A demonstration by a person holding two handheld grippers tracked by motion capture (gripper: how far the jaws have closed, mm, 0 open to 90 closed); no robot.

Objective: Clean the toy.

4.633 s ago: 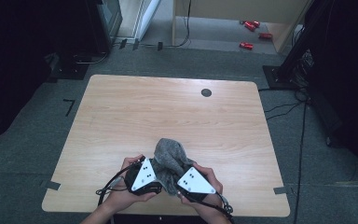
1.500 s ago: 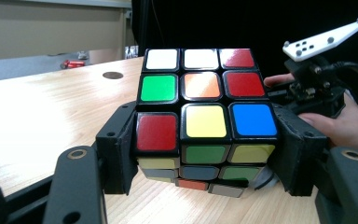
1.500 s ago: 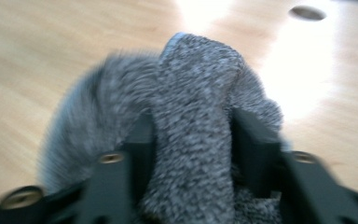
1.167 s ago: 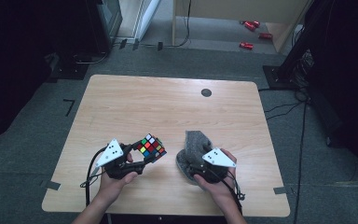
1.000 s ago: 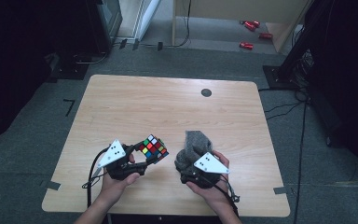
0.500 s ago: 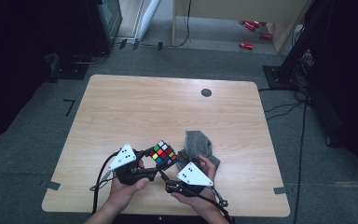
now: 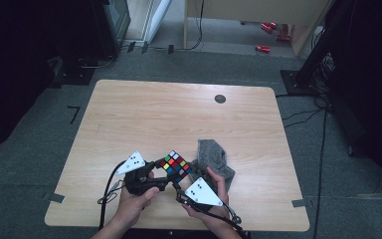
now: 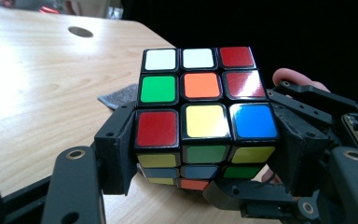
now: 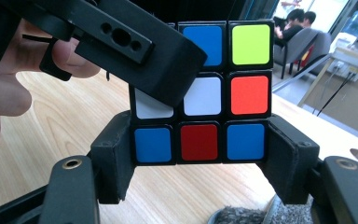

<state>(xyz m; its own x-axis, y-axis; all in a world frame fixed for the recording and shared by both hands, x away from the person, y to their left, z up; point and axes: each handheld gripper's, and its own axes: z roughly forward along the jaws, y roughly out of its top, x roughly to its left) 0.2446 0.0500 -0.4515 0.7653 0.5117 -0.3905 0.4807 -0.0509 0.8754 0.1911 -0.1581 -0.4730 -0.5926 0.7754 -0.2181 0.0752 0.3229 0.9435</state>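
Pale wood fills the table (image 7: 144,114) under me, and near its front edge I hold a Rubik's cube (image 7: 176,166) lifted just off the surface. My left gripper (image 7: 155,172) clamps its lower layer — pads flat on both sides. My right gripper (image 7: 179,188) has just been closing, and its jaws now press the cube's bottom row from the opposite side. Just beside the cube lies a grey cloth (image 7: 215,158).
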